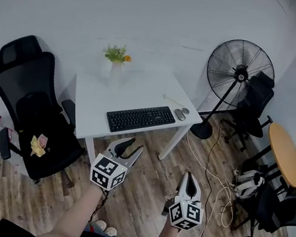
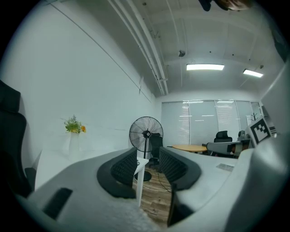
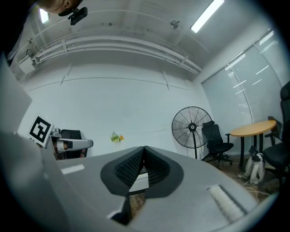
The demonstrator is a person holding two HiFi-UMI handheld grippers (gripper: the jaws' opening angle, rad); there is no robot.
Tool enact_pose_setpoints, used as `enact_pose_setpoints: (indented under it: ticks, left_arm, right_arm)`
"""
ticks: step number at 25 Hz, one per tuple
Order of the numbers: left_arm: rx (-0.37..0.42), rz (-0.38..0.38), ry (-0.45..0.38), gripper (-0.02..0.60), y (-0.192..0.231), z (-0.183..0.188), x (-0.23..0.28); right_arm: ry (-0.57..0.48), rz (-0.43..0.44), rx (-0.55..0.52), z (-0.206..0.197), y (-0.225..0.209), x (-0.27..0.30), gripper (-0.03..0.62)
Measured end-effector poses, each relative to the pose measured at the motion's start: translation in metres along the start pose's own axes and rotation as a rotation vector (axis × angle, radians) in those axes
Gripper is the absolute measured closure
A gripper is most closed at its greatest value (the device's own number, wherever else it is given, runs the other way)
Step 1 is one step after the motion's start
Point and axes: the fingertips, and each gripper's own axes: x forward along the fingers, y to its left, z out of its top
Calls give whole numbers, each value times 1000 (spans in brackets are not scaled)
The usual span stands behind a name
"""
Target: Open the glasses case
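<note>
1. Glasses case not to be picked out in any view. Only a thin pale item, too small to name, lying on the white desk (image 1: 135,93) beside the mouse (image 1: 180,114), well beyond both sets of fingertips.
2. Ahead of the left fingers: a black keyboard (image 1: 140,118) near the desk's front edge, with a vase of flowers (image 1: 116,55) further back. Left of those fingers, a black office chair (image 1: 30,108). Beyond and right of the right fingers, a standing fan (image 1: 240,66), a round wooden table (image 1: 284,153) and loose cables (image 1: 218,201) on the plank floor.
3. Left gripper (image 1: 131,147) held level, bare forearm behind it, jaws standing apart (image 2: 148,154) with nothing between the pads. Seen through the gap, the desk's white leg, well clear.
4. Right gripper (image 1: 188,179) also level, just right of the left one, jaws closed tip to tip (image 3: 144,149) and empty.
5. Grey moulded jaw shells and black ribbed pads, with a marker cube on each gripper.
</note>
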Motion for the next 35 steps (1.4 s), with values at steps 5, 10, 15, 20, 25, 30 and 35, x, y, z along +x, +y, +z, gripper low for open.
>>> enact_pose_setpoints:
  ticks: [5,10,15,20,25,30,35]
  left_arm:
    - [4,13,16,437,-3,-16,6]
    - [-10,22,25,434,6,-24,28]
    - [-2,21,22,434,26,-26,73]
    - [2,22,-3,430,62,-22,140]
    - [-3,18,-11,426,118,-18,229]
    - [6,-7,23,426,173,-17,324]
    - [-4,-41,58,426,214,-13,404]
  right_arm:
    - [13,6,21,-15,-17,8,582]
    - [33,15,24,-25,-27,30,582]
    - [37,13,16,-30,-47,71,582]
    - [27,-4,8,-34,-78,135,580]
    - [31,-31,6,-44,-114,231,582]
    - [30,-35,17,-43,-140,344,580]
    - [48,-38,29,-41,-159,439,582]
